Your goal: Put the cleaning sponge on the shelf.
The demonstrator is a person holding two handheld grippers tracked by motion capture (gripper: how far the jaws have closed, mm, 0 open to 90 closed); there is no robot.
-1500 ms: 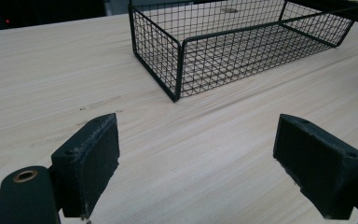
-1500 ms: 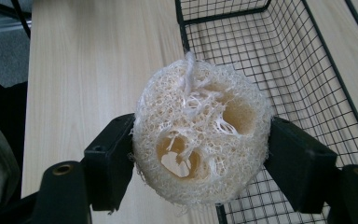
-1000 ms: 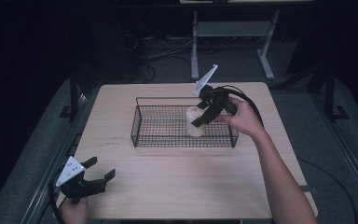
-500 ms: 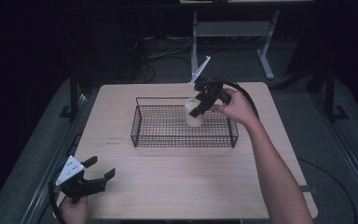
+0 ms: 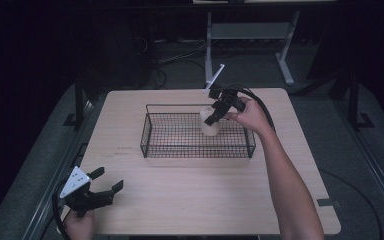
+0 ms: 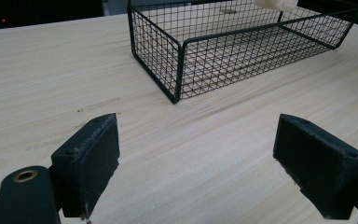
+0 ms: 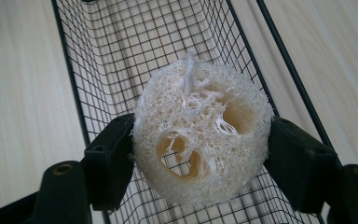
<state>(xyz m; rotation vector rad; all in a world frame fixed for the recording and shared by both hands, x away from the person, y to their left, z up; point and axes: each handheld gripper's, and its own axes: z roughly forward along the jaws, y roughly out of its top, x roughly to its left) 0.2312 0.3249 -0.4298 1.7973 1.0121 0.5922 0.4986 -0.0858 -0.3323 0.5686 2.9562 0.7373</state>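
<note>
A cream loofah sponge (image 7: 198,133) with holes in its end is clamped between the two black jaws of my right gripper (image 7: 198,163). In the high view the right gripper (image 5: 213,118) holds the loofah (image 5: 210,125) inside the black wire basket (image 5: 152,136), near its right half and tilted down into it. My left gripper (image 5: 105,185) rests at the table's front left corner, open with nothing between its pads (image 6: 91,161). From the left gripper view the wire basket (image 6: 179,70) lies ahead on the wood.
The wooden table (image 5: 190,200) has bare surface in front of and beside the basket. A metal stand (image 5: 245,35) is on the dark floor behind the table. A cable (image 5: 260,107) loops from the right gripper.
The right hand has carried the loofah left and down, from above the basket's right end into the basket. The left gripper has stayed put.
</note>
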